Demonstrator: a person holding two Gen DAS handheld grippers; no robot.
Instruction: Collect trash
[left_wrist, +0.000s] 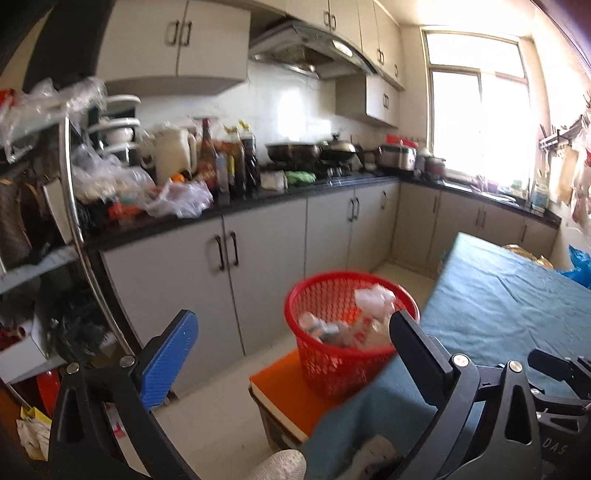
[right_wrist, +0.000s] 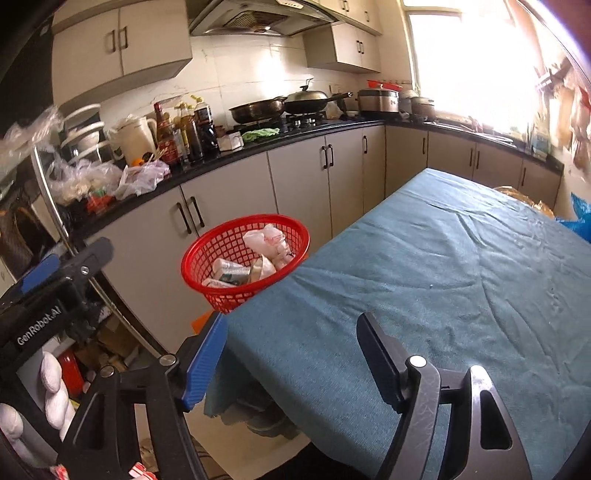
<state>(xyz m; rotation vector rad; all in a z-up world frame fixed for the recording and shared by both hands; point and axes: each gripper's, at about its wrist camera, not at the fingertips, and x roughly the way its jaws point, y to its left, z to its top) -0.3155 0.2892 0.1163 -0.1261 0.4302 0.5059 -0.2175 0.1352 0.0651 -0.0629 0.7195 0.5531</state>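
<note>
A kitchen with pale cabinets and a crowded worktop. A red basket (right_wrist: 245, 260) sits on an orange stool (left_wrist: 279, 384) right at the corner of a table (right_wrist: 443, 280) covered in a teal cloth, probably so rubbish can go from the table into it in one short move. The trash (right_wrist: 258, 260), crumpled white wrappers and small cartons, already lies inside the basket. The cloth looks bare.

The left gripper (left_wrist: 291, 365) faces the basket with its fingers wide apart and nothing between them. The right gripper (right_wrist: 291, 363) hangs over the table's near edge, fingers also apart and empty. A white-gloved hand (right_wrist: 51, 391) grips the left tool's handle. The collecting looks close to done.
</note>
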